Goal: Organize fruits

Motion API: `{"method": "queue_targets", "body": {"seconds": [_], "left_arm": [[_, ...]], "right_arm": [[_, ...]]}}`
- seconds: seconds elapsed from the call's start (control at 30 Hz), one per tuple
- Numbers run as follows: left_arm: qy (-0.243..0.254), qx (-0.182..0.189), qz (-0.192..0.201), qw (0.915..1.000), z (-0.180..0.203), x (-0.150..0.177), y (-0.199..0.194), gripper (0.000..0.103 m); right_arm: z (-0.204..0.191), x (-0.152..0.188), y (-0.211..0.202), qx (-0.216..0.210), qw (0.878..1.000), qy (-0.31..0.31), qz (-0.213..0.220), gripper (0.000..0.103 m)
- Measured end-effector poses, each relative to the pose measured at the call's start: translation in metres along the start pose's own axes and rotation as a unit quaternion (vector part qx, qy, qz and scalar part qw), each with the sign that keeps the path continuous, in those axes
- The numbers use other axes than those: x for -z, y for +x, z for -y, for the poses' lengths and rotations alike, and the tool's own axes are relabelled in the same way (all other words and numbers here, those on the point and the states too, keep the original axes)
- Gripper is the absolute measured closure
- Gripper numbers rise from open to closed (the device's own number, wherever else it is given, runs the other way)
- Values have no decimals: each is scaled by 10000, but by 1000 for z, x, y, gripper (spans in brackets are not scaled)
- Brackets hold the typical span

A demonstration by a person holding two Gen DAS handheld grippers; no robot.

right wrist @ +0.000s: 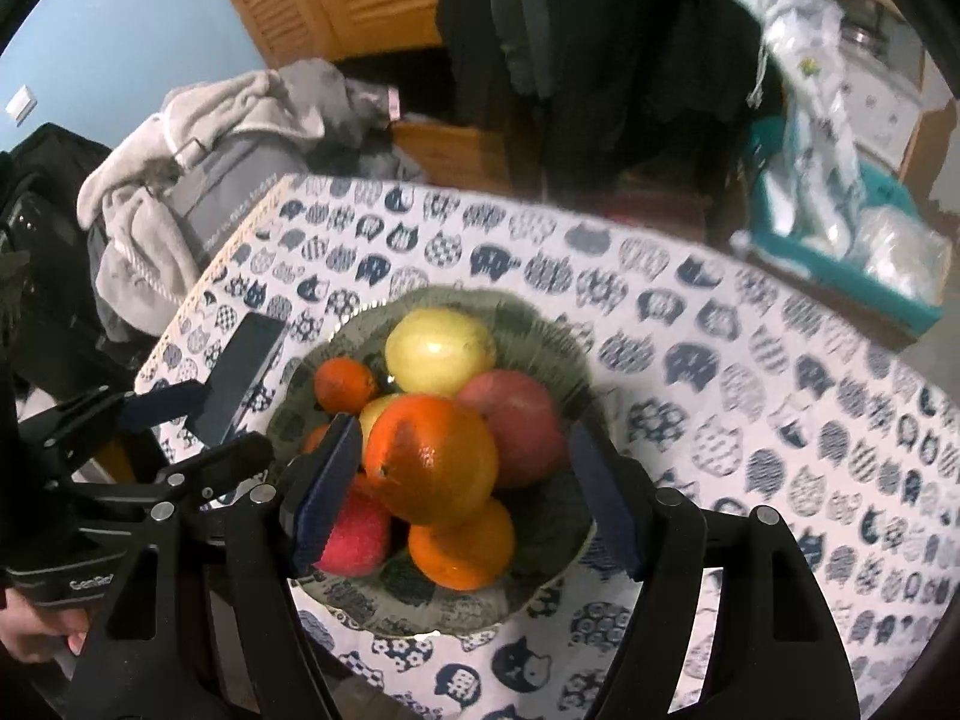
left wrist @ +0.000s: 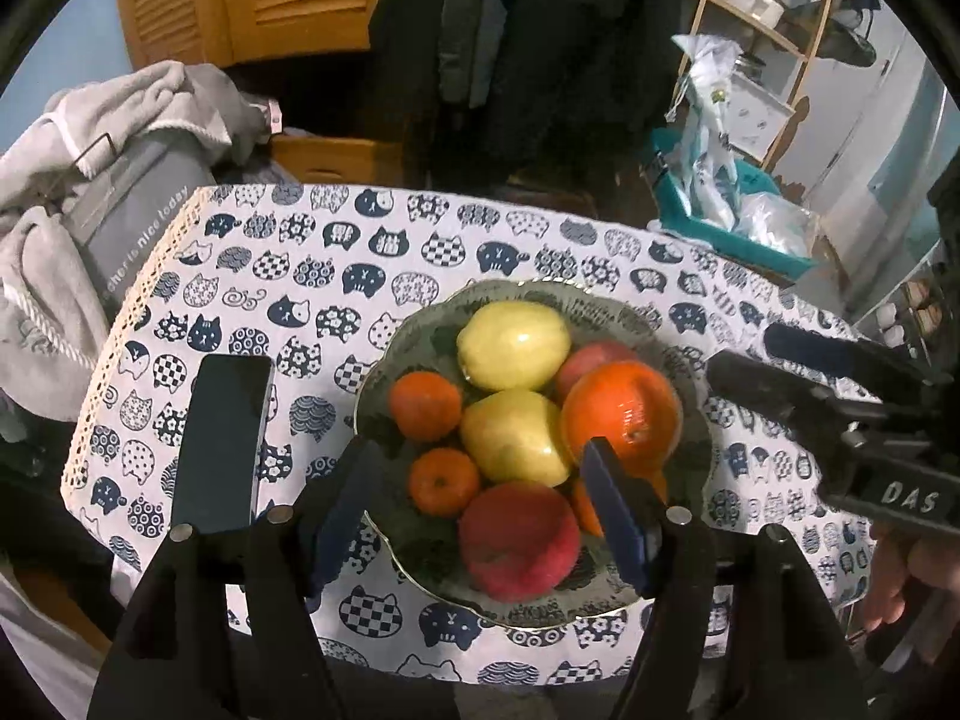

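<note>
Left wrist view: we see the left claw [left wrist: 480, 516] open and empty above the bowl [left wrist: 384, 360], where the fruits lie piled; placing looks finished, and withdrawal seems next. A dark phone [left wrist: 225, 444] lies beside the bowl on the desk [left wrist: 480, 222].

Right wrist view: the right claw [right wrist: 465, 495] stands open, empty, around the large orange [right wrist: 432, 456]; lower fruits are partly hidden, and the picture is blurred.

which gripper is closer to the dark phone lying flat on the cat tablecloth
Left. The left gripper hangs over the bowl's near edge beside the phone; the right gripper hovers over the fruit, farther off.
</note>
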State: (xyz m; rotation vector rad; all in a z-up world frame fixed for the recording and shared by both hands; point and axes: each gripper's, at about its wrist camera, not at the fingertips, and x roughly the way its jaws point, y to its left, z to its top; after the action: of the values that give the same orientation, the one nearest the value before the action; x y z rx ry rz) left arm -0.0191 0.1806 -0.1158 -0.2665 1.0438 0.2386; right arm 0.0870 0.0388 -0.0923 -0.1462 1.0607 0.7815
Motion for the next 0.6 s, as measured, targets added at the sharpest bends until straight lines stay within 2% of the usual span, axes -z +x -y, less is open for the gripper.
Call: {"method": "queue_targets", "body": {"seconds": [0.2, 0.33, 0.6], "left_arm": [[122, -45, 349, 9993, 9, -3, -27, 23], [232, -85, 508, 9984, 18, -5, -39, 21], [424, -31, 810, 9958, 35, -6, -69, 15]], "right_arm": [[0, -9, -41, 174, 9988, -51, 453, 25], [0, -12, -65, 233, 9972, -70, 703, 24], [2, -9, -99, 369, 9943, -172, 988, 24]]}}
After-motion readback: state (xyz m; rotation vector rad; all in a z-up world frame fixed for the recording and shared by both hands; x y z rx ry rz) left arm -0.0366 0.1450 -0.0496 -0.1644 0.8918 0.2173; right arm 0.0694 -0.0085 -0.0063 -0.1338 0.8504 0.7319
